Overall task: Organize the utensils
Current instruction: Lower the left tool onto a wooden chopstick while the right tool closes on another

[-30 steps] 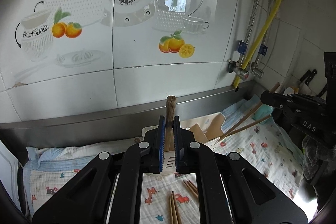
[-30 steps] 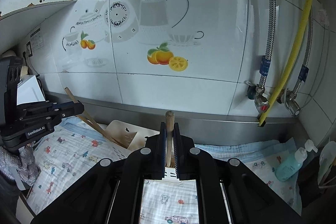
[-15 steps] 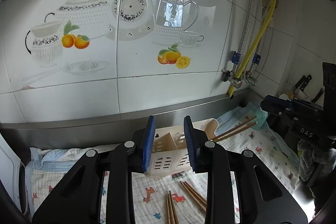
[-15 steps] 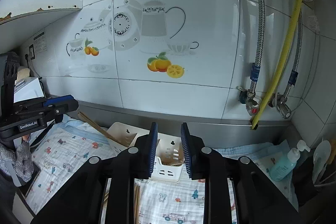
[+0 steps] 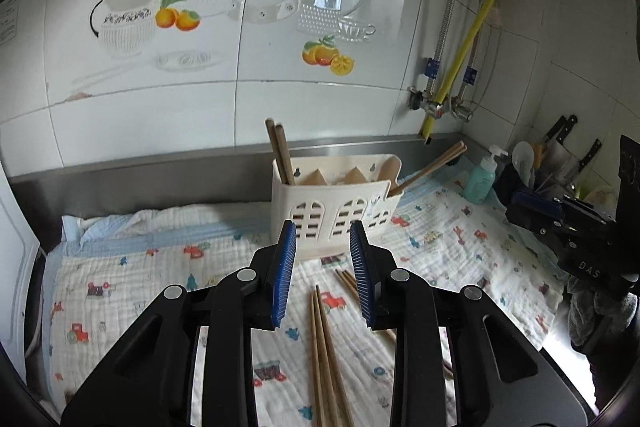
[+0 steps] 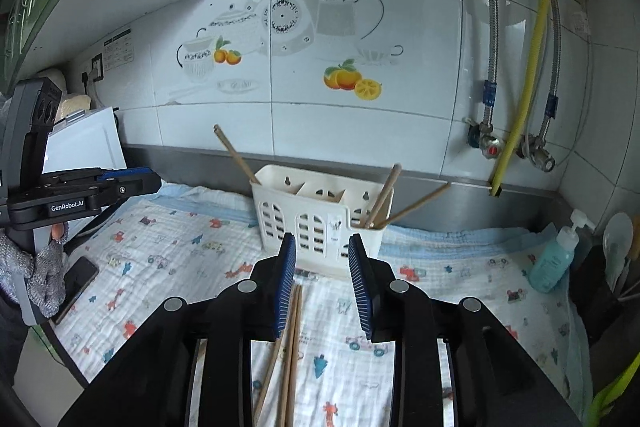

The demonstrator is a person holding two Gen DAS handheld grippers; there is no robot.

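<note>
Chopsticks [image 5: 280,153] are seen standing in the cream utensil holder [image 5: 334,213] just ahead of the left hand-held gripper [image 5: 323,269], whose jaws are spread with nothing between them. The right hand-held gripper [image 6: 322,277] has just been opening and is likewise empty, and loose chopsticks [image 6: 290,339] are lain on the printed cloth [image 6: 168,259] below it.

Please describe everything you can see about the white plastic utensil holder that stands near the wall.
The utensil holder is a cream-white plastic box, upright on the printed cloth near the steel backsplash. Its front wall has arched, window-like cut-outs; its taller back wall has keyhole hanging slots. Inner dividers split it into compartments. Wooden chopsticks stand in its left end, and more chopsticks lean out of its right end. A pale spoon-like piece shows at its right end in the left wrist view. Neither gripper touches it.
</note>
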